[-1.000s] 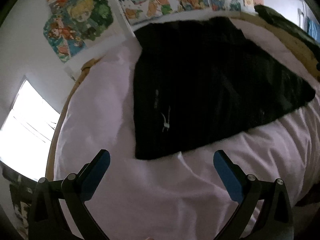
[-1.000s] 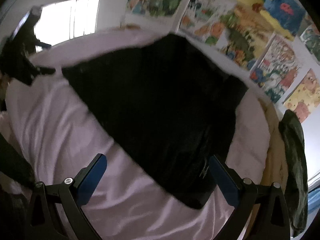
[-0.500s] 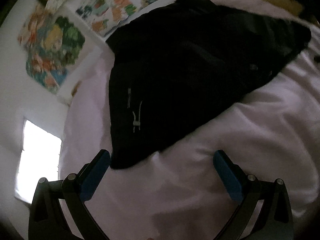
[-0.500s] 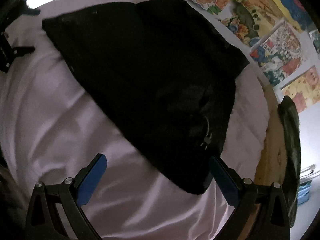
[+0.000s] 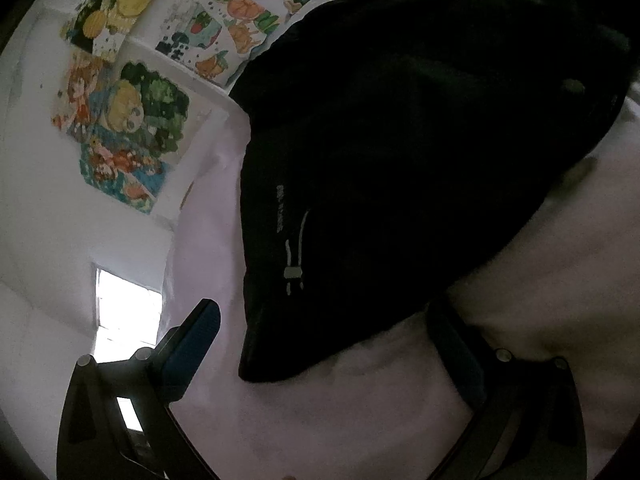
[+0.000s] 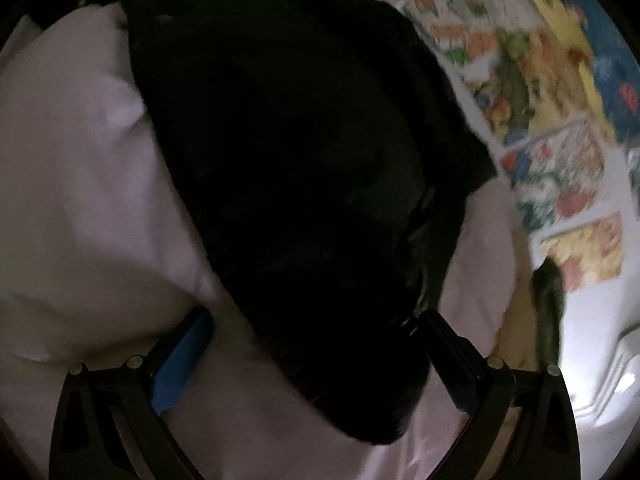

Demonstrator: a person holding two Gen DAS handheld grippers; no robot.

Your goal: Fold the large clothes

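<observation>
Lying spread on the pale pink bed sheet point(image 5: 400, 420), the black garment point(image 5: 400, 160) fills the space ahead of both grippers. The left gripper point(image 5: 332, 344) hangs over the bed with its jaws wide apart and nothing between them; a rounded corner of the garment lies just ahead of the gap, nearer its left finger. The right gripper point(image 6: 316, 340) is likewise spread wide, and here a corner of the black garment point(image 6: 300, 160) reaches down between the blue pads point(image 6: 180, 360), closer to the right one. Whether the pads touch the cloth cannot be told.

Only the left view shows the garment's pale markings: a short line of lettering and a small printed or stitched figure point(image 5: 294, 264) near its close edge, plus a round button-like spot point(image 5: 574, 87) far to the right. It alone shows a bright window point(image 5: 128, 316) beyond the left finger and the cartoon posters point(image 5: 124, 128) on the wall. The right view shows a different run of colourful posters point(image 6: 560, 120), blurred, up to the right, and a dark green cloth point(image 6: 548, 300) on a tan edge beyond its right finger.

The garment's folds are nearly lost in the dim light, and its far edges are cut off in both views.
</observation>
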